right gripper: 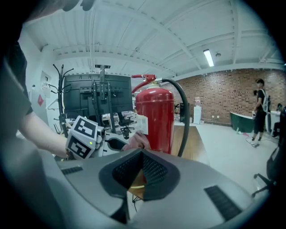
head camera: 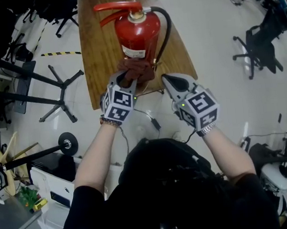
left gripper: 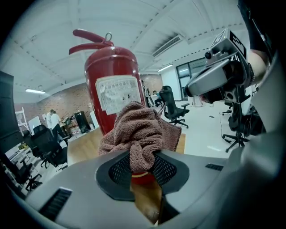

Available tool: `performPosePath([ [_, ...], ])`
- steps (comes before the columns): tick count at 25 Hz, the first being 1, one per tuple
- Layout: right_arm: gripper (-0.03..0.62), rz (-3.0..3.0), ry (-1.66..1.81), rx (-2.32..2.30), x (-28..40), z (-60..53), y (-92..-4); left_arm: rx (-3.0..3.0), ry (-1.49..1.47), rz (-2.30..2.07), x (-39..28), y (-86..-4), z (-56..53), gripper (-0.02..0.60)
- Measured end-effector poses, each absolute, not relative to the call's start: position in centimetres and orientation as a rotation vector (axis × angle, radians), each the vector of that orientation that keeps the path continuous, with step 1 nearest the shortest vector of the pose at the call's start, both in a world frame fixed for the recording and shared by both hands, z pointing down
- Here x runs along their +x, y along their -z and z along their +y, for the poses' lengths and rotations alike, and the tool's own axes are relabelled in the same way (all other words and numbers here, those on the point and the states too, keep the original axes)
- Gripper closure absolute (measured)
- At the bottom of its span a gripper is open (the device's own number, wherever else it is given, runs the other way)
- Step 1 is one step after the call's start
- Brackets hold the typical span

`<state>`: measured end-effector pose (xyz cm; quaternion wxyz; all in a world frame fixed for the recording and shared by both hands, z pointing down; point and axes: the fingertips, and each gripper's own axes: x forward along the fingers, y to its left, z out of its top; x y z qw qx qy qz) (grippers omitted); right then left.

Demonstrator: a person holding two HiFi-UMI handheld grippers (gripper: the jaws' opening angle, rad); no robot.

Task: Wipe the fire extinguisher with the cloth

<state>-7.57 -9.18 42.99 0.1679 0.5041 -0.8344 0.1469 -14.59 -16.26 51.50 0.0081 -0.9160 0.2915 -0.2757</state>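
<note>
**Cloth low on the extinguisher, wiping likely under way**

The left gripper [head camera: 126, 80] clamps the one brown cloth [head camera: 135, 70], bunched against the lower body of the single red fire extinguisher [head camera: 136, 35] just ahead on the bench [head camera: 98, 50]. The right gripper [head camera: 167, 79], alongside, is closed and empty. How much is wiped is unclear.

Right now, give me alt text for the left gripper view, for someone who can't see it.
The left gripper is shut on a bunched brown cloth, right in front of a red extinguisher standing upright on a wooden table. Office chairs stand behind.
</note>
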Motion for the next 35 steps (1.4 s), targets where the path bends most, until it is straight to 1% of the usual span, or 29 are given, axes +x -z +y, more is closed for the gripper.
performPosePath([
  [16, 0.572, -2.322, -0.475, 1.432, -7.0, -9.3, -45.2, -2.918, 1.245, 0.853, -14.3, -62.3, -15.9, 0.492],
  [29, 0.572, -2.3, -0.506, 1.417, -7.1, -8.9, -46.3, -2.945, 1.45, 0.841, -13.5, -66.3, -15.6, 0.492],
  [35, 0.572, -2.295, -0.507, 1.421, -6.6, -8.6, -46.5, -3.019, 1.595, 0.852, -13.5, -69.2, -14.5, 0.492],
])
